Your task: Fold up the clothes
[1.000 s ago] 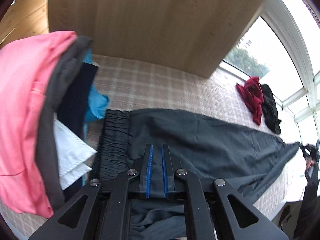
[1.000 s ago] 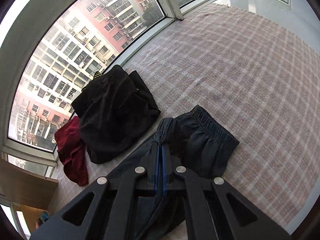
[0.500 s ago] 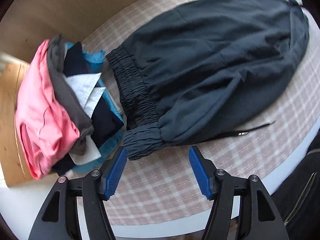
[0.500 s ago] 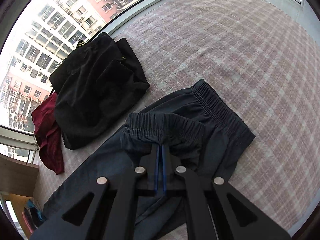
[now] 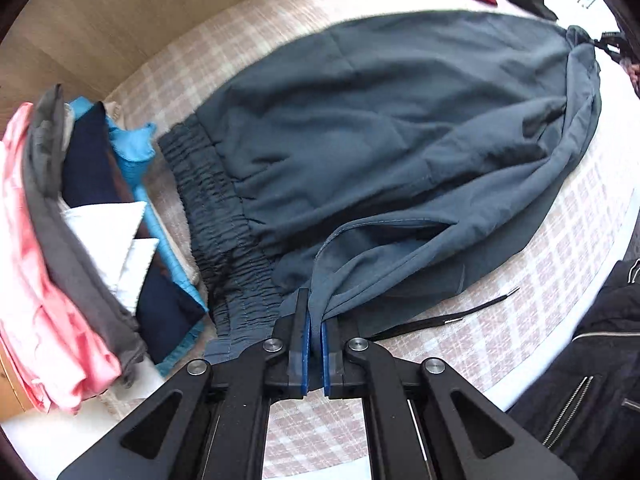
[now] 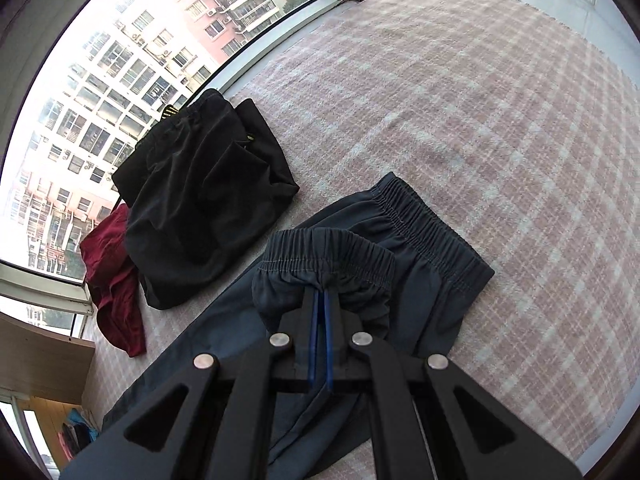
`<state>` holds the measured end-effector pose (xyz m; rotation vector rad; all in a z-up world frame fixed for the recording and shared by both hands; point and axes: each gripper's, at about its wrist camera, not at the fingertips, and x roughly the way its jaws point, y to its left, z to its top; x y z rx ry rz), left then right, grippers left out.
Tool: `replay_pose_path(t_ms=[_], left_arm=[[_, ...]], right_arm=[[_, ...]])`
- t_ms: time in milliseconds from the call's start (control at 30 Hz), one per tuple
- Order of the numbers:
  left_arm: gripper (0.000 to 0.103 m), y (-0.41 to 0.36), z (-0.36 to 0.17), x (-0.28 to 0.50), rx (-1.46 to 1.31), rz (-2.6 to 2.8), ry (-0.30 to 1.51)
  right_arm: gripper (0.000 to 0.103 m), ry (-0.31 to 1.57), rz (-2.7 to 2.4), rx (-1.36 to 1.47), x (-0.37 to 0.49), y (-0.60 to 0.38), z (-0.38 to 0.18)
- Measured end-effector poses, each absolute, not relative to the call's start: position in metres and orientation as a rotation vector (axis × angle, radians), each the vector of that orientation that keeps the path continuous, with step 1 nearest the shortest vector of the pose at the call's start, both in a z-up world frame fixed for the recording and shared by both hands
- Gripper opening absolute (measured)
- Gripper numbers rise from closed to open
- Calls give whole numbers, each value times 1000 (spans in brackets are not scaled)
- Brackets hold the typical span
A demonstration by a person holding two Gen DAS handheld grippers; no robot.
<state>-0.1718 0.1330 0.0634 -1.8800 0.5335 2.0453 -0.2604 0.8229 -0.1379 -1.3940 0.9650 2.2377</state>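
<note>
Dark grey-blue trousers point(image 5: 380, 140) lie spread on the checked cover, their gathered waistband point(image 5: 212, 200) beside a clothes stack. My left gripper point(image 5: 315, 312) is shut on a fold of trouser fabric just right of the waistband. In the right wrist view, my right gripper point(image 6: 321, 300) is shut on one elastic cuff point(image 6: 324, 256), bunched and lifted slightly. The other cuff point(image 6: 420, 224) lies flat to the right. A black drawstring point(image 5: 460, 318) trails on the cover.
A stack of folded clothes point(image 5: 60, 240), pink, grey, navy, white and blue, sits at the left by a wooden board point(image 5: 120, 20). A black garment point(image 6: 200, 200) and a dark red one point(image 6: 116, 292) lie near the window. A person's black jacket point(image 5: 592, 360) is at lower right.
My left gripper let go, drew back open, then came in and shut on the fabric by the waistband. My right gripper stayed shut on the cuff and carried it a little further over the trousers.
</note>
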Motion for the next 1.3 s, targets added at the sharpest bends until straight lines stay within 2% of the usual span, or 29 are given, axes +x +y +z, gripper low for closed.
replay_pose_path(t_ms=[200, 367, 500, 533, 567, 700, 867, 900, 1033, 1100, 1200, 1300], left_arm=[[3, 122, 110, -225, -1774, 2241, 564], [5, 123, 73, -298, -1828, 2246, 550], [20, 133, 35, -330, -1897, 2236, 583], [33, 133, 28, -334, -1922, 2236, 605], [41, 134, 23, -337, -1938, 2238, 637], [45, 135, 28, -343, -1934, 2245, 723], [57, 143, 59, -333, -1837, 2261, 852], [57, 144, 59, -332, -1844, 2243, 879], [57, 151, 33, -324, -1921, 2093, 1016], [57, 162, 35, -314, -1893, 2091, 978], [57, 194, 50, -301, -1773, 2110, 755], [57, 241, 43, -290, -1677, 2002, 638]], right_arm=[[3, 898, 2287, -1323, -277, 830, -105], [3, 773, 2242, -1387, -323, 830, -129], [3, 693, 2181, -1469, -344, 825, -159], [5, 699, 2165, -1489, -346, 827, -165], [5, 704, 2148, -1508, -347, 829, -170], [7, 745, 2126, -1551, -346, 837, -176], [17, 693, 2238, -1528, -336, 829, -146], [23, 677, 2262, -1523, -334, 827, -140], [24, 592, 2373, -1490, -322, 808, -115], [24, 513, 2466, -1437, -309, 787, -101], [24, 452, 2548, -1406, -291, 767, -96], [24, 660, 2599, -1571, -282, 764, -129]])
